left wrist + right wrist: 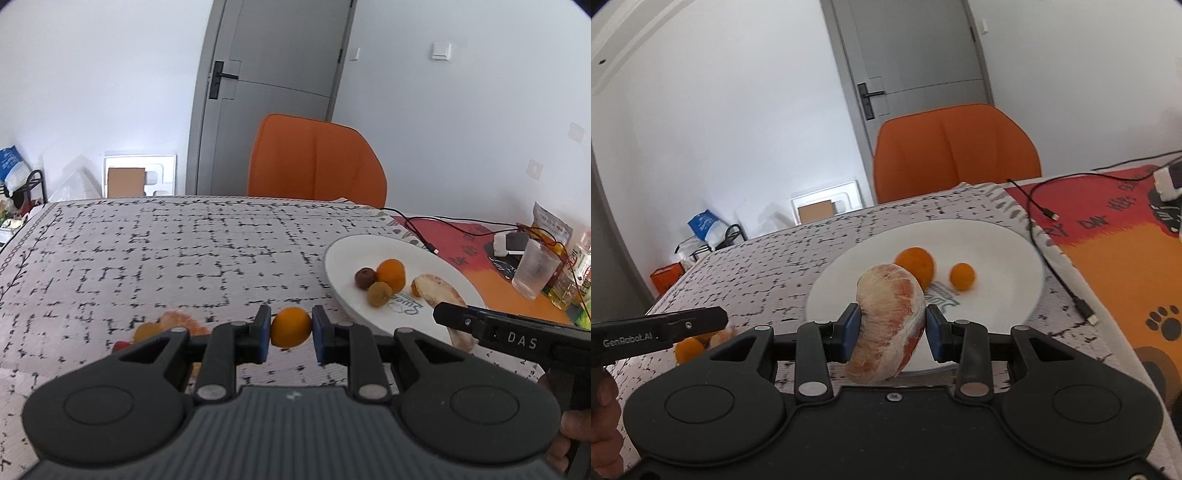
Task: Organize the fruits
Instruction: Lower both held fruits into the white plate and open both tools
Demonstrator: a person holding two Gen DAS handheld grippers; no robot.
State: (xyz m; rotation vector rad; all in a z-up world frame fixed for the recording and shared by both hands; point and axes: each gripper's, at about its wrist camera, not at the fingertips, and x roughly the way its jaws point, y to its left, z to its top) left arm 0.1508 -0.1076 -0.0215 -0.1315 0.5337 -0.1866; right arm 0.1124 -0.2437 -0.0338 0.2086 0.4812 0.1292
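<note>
Over the black-flecked tablecloth [184, 251], grey door [273, 92] far behind, I'm pinching a small orange [290, 327] in my left gripper [290, 330] and, in my right gripper [892, 330], a peeled grapefruit segment [888, 325] standing near-upright above the white plate [997, 251].

A small orange fruit [290, 327] sits clamped between blue pads. A peeled grapefruit piece [890, 325] hangs above the white plate [997, 240], which holds two oranges.

Each camera sits just behind its own gripper and looks forward and a little down, close over the table [147, 251]. The left one sees the white plate [345, 254] off to its right. The right one looks straight at it. Both show the orange chair [956, 151] and grey door [916, 48].
</note>
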